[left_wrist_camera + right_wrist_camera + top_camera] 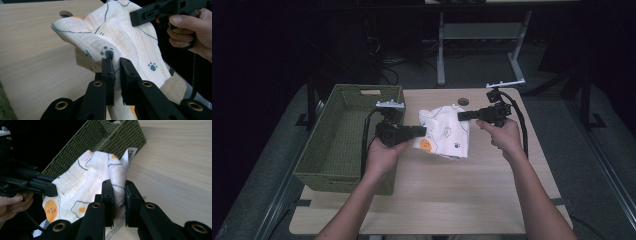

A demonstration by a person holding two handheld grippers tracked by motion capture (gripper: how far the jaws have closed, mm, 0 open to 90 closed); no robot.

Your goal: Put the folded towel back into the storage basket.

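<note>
A white cloth [445, 134] printed with fried eggs and paw marks hangs between both grippers, lifted a little above the wooden table [462, 190]. My left gripper [422, 131] is shut on the cloth's left edge; in the left gripper view its jaws [115, 62] pinch a fold of the cloth [120, 35] by a paw print. My right gripper [460, 116] is shut on the cloth's upper right edge; in the right gripper view its jaws [119, 183] squeeze a bunched fold of the cloth [82, 182] near a white label [130, 155].
An olive woven basket [347, 172] stands at the table's left, close beside the left hand, with nothing in it. A round cable hole [463, 101] lies near the far edge. A metal desk frame [441, 55] stands beyond the table.
</note>
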